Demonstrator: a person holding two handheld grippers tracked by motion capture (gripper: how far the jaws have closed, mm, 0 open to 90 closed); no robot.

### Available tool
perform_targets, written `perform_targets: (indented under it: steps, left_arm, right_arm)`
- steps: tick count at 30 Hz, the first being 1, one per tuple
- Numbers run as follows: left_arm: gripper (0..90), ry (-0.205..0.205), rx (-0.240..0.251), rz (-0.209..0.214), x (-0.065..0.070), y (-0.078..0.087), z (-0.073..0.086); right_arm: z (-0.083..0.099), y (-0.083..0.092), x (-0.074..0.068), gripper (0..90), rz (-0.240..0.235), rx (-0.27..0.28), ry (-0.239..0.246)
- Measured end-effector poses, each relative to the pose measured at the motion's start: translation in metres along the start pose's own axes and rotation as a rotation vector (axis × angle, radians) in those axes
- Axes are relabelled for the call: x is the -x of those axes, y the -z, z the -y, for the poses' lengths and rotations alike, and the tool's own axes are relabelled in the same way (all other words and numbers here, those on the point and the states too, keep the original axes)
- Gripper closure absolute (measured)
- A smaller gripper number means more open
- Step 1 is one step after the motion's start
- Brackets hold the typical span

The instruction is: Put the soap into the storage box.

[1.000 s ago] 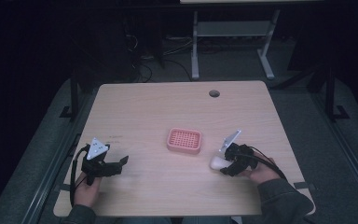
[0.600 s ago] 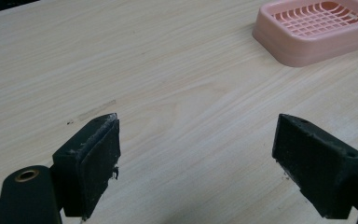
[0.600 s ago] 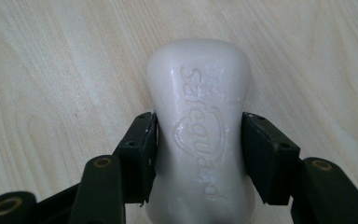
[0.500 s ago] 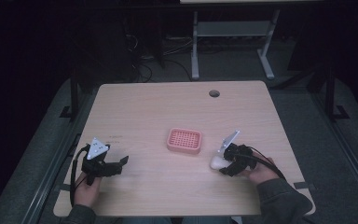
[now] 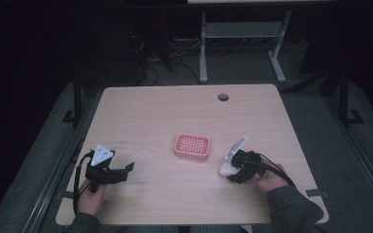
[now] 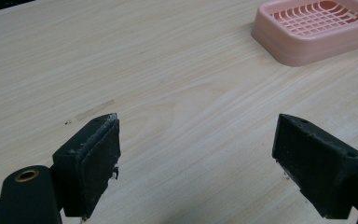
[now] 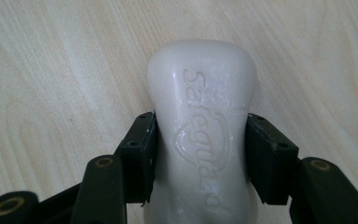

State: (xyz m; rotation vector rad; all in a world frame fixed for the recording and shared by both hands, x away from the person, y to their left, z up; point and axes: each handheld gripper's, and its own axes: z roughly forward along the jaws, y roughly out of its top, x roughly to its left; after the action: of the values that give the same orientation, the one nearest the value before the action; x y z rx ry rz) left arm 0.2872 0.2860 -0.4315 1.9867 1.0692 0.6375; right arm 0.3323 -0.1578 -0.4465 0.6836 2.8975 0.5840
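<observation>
Two tongs are on the wooden table [image 5: 141, 116]. At the left, the left tongs [image 5: 126, 170] rest low over bare wood with the jaws wide apart and nothing between them. In the middle lies a pink soap dish [image 5: 192, 146], empty. At the right, the right tongs [image 7: 200, 154] have just been closing and now clamp the white soap bar [image 7: 205, 116] by both sides; the bar lies on the table, near the dish.

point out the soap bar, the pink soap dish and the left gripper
soap bar [image 7: 200, 93], right gripper view, on its white top face above the embossed lettering
pink soap dish [image 5: 192, 146], high view, on its slotted inner grid
left gripper [image 6: 196, 154], left gripper view, midway between its two black fingertips
</observation>
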Motion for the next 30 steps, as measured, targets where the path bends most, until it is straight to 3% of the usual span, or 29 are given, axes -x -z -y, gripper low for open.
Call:
perform_targets:
  steps: [13, 21, 30]
  left_arm:
    - [14.7, 0.004, 0.003, -0.002, -0.001, 0.001, 0.0]
    - [14.7, 0.003, 0.006, -0.003, -0.001, 0.001, 0.0]
    - [14.7, 0.009, 0.007, -0.002, -0.001, 0.0, 0.0]
  right_arm:
    - [0.0, 0.003, 0.001, 48.5, -0.01, -0.001, 0.009]
    - [-0.002, 0.018, 0.001, 48.5, 0.002, 0.032, 0.014]
    - [-0.012, 0.025, 0.002, 48.6, 0.013, 0.027, 0.041]
